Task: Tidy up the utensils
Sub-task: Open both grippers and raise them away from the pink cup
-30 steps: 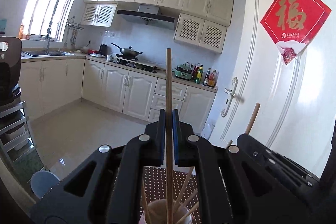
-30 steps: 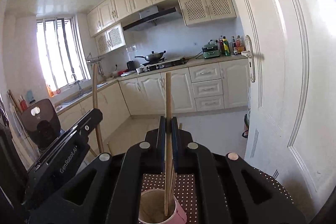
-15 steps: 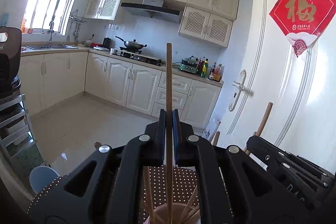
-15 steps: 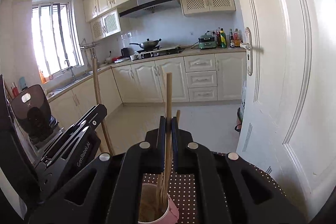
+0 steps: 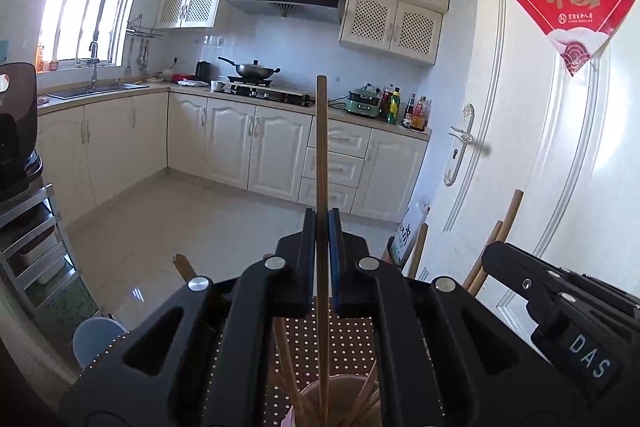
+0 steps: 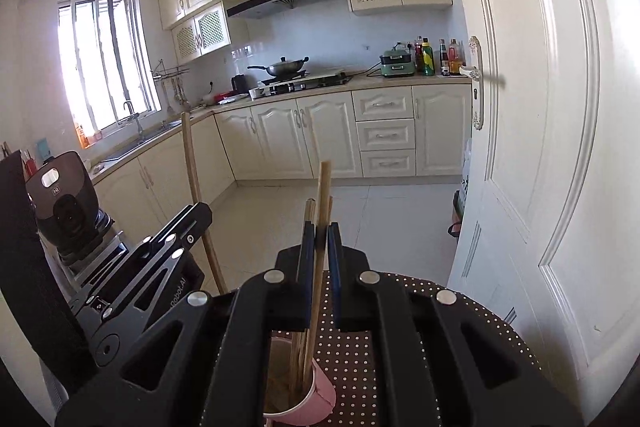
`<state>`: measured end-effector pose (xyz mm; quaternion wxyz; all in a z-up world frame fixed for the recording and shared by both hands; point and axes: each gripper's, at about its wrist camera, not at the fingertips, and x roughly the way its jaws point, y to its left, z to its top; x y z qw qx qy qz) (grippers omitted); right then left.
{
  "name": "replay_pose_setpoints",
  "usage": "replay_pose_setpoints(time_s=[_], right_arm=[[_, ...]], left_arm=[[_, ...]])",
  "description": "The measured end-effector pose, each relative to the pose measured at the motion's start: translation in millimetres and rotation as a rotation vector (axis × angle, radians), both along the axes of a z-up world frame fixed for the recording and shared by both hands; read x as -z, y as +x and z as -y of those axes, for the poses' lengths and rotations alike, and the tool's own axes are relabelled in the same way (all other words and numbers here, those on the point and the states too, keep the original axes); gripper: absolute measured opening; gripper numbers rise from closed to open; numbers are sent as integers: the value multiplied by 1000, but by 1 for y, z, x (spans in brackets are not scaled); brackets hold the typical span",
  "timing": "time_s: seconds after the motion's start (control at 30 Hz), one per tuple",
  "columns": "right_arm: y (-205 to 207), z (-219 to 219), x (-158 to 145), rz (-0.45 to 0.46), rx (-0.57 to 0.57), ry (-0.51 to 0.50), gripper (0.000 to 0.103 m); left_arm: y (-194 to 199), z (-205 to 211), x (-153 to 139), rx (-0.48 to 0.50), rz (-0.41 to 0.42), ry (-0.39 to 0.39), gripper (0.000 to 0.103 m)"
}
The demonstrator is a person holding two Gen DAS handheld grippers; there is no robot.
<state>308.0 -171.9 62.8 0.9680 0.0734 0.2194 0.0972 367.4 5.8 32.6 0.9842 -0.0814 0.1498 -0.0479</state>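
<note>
Pink cup (image 6: 316, 403) is seen at the bottom centre of the right wrist view, standing on a brown dotted tablecloth (image 6: 356, 355) and holding several wooden chopsticks (image 6: 298, 359). Just above it, the right gripper (image 6: 321, 239) is shown with its jaws opening; one chopstick (image 6: 322, 195) leans between them, its lower end in the cup. In the left wrist view, the left gripper (image 5: 322, 227) is clamped on an upright chopstick (image 5: 321, 147) whose lower end dips into the cup (image 5: 340, 407) at the bottom edge. Further chopstick ends (image 5: 506, 227) are visible at the right. Beyond, cream kitchen cabinets (image 5: 240, 143), a wok (image 5: 256, 69) on the stove and a white door (image 5: 540, 147) at the right are seen.
</note>
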Motion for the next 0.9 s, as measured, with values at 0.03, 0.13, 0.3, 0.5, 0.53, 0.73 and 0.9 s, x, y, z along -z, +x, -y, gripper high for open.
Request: replay_pose_setpoints(time_s=[0.03,0.13,0.3,0.5,0.53,0.73,0.9], right_arm=[[-1,1,-1,-1,6,2,13],[-2,3,-2,1,12,5,29],[-6,7,-6,13,23,10,39],[-6,9,-6,12,32,17,47],[-6,9,-6,13,30,18,49],[-7,8,-7,23,32,11,57],[-6,9,-6,19,37,8,59]], left_arm=[[1,0,0,5,-6,3,7],[4,3,-2,35,-29,16,7],[7,3,-1,57,-64,32,7],[11,3,2,66,-97,50,8],[11,3,3,68,-101,52,12],[2,7,-2,58,-49,91,71],[1,9,-4,58,-57,87,71]])
